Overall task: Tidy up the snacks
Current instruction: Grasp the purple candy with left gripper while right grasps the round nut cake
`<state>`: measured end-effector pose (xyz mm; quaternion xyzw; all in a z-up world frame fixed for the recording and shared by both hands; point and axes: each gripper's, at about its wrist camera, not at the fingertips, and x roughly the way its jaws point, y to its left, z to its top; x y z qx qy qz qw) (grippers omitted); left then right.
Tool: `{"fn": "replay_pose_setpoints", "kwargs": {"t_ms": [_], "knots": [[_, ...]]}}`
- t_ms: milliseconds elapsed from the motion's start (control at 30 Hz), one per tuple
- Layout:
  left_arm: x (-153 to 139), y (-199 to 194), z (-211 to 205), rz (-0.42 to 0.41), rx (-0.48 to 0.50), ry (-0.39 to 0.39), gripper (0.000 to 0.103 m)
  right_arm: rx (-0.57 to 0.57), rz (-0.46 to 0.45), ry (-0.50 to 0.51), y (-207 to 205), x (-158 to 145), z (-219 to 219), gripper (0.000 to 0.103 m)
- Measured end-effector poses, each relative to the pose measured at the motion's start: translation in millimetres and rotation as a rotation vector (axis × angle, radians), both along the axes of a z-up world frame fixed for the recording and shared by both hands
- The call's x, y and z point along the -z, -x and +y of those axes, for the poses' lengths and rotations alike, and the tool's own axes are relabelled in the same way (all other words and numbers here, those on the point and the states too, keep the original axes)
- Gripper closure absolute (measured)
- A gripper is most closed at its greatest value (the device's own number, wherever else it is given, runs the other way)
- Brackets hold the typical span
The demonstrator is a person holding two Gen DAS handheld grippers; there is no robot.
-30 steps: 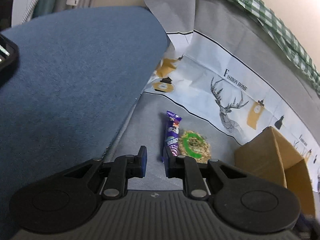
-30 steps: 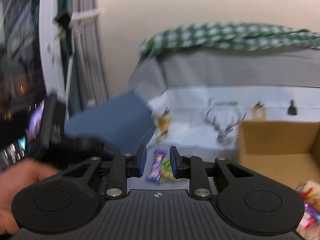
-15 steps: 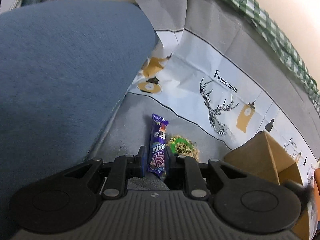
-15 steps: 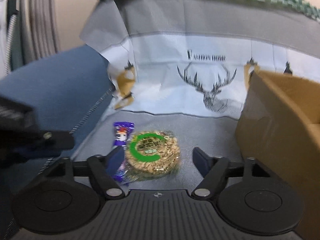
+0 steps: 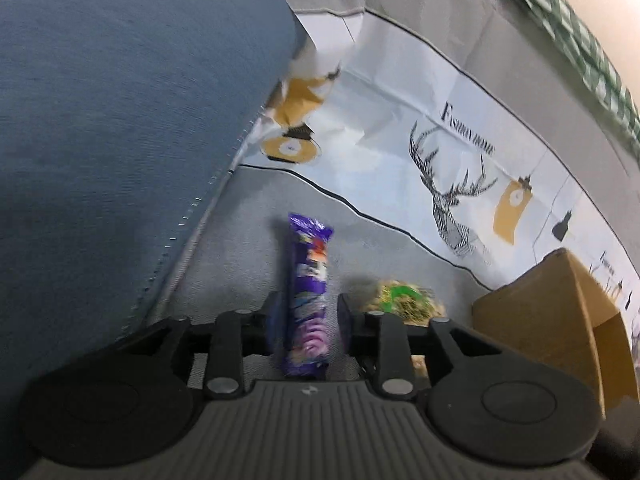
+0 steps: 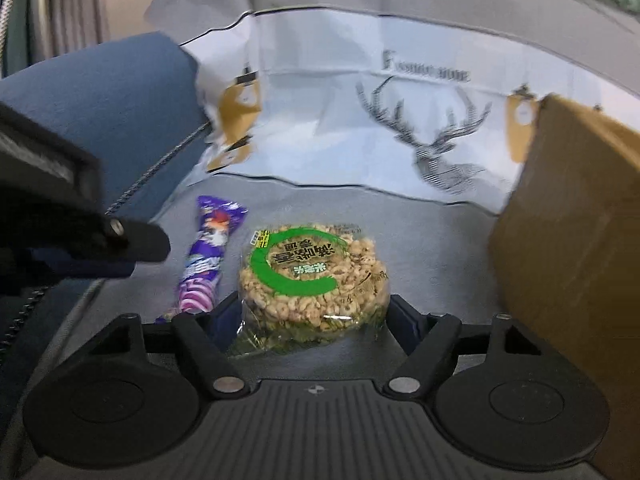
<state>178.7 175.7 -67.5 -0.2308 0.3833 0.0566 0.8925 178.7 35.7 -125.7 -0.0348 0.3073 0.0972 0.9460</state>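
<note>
While both tongs sit low over the grey cover [image 5: 248, 216], two snacks lie side by side on it. One is a long purple snack bar [image 5: 308, 292], a slim crimped wrapper with cartoon art near its far end and pale pink-violet swirls near its close end; its print is too blurred to read. At its three o'clock side lies a round puffed-rice cake [image 6: 314, 276] in clear film, golden-brown grains packed into a disc, with a thick green C-shaped band and dark characters printed on top.

Seen from the left wrist, the left tongs [image 5: 306, 316] straddle the near half of the purple snack bar; their jaws are widening, with a gap showing on each side of the wrapper, so nothing is pinched. Seen from the right wrist, the right tongs [image 6: 308, 316] stand spread around the near edge of the puffed-rice cake and are narrowing, the blue pads just beside the film on either side; whether they press it I cannot tell. The left tongs show there at nine o'clock as a dark blurred arm.

A cardboard box [image 6: 572, 240] stands at three o'clock, close to the cake. A blue cushion [image 5: 120, 120] fills ten o'clock, and a deer-print cloth [image 6: 420, 120] hangs at twelve o'clock.
</note>
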Motion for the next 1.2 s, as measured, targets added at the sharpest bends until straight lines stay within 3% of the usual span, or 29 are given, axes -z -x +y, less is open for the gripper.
{"fn": "replay_pose_setpoints", "kwargs": {"t_ms": [133, 233, 367, 533, 867, 1000, 1200], "knots": [[10.0, -16.0, -6.9, 0.021, 0.037, -0.028, 0.07, 0.046, 0.008, 0.031, 7.5, -1.0, -4.6, 0.026], [22.3, -27.6, -11.9, 0.091, 0.045, -0.082, 0.07, 0.042, 0.015, 0.044, 13.9, -0.5, -5.0, 0.026], [22.3, -25.6, -17.2, 0.097, 0.065, -0.135, 0.08, 0.018, 0.005, 0.057, 22.1, -3.2, -3.4, 0.026], [12.4, -4.6, -18.2, 0.1, 0.064, -0.13, 0.081, -0.037, 0.015, 0.058, 43.2, -10.2, 1.5, 0.026], [-5.2, 70.9, -27.8, 0.16, 0.121, -0.207, 0.081, -0.209, 0.086, 0.024, 111.0, -38.8, -75.0, 0.026], [-9.0, 88.2, -23.5, 0.16, 0.112, -0.205, 0.081, -0.274, 0.121, 0.037, 150.9, -43.5, -66.0, 0.026], [13.3, 85.4, -28.3, 0.298, 0.186, -0.235, 0.081, -0.26, 0.197, 0.033, 178.1, -30.4, -62.8, 0.026]]}}
